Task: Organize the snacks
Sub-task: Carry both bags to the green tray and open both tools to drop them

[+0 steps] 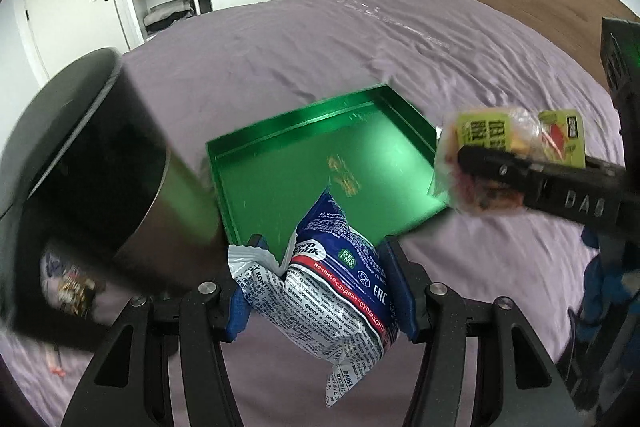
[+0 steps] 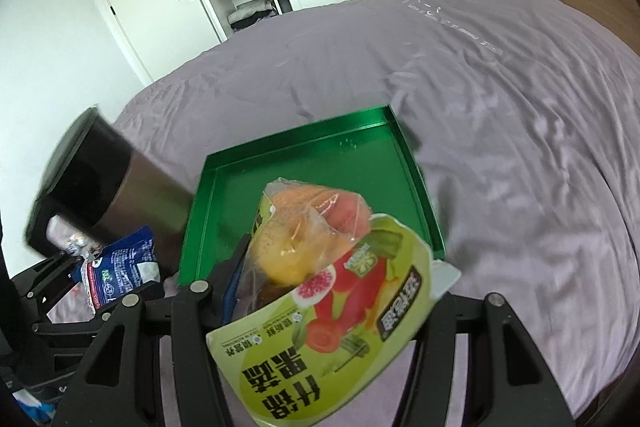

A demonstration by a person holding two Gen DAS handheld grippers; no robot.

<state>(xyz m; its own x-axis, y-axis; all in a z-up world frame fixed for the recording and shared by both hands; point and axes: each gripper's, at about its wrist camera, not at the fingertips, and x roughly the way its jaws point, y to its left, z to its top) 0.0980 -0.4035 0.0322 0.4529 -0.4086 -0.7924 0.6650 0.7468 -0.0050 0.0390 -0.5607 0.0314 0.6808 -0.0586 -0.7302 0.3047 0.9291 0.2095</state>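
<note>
A green metal tray [image 1: 280, 163] lies empty on the purple bed; it also shows in the right wrist view [image 2: 360, 163]. My left gripper [image 1: 320, 287] is shut on a blue and white cookie packet [image 1: 340, 287], held just above the tray's near edge. My right gripper [image 2: 320, 291] is shut on a yellow-green dried fruit bag [image 2: 328, 307], held above the tray's near side. In the left wrist view the right gripper [image 1: 492, 171] and its bag [image 1: 516, 135] hang over the tray's right edge. The left gripper's packet shows at the lower left of the right wrist view [image 2: 116, 267].
A black and silver box [image 1: 92, 187] lies on its side left of the tray, with snack packets inside [image 1: 68, 287]; it also shows in the right wrist view [image 2: 108, 195]. The purple bed cover [image 1: 400, 47] stretches beyond. A wardrobe and door stand behind.
</note>
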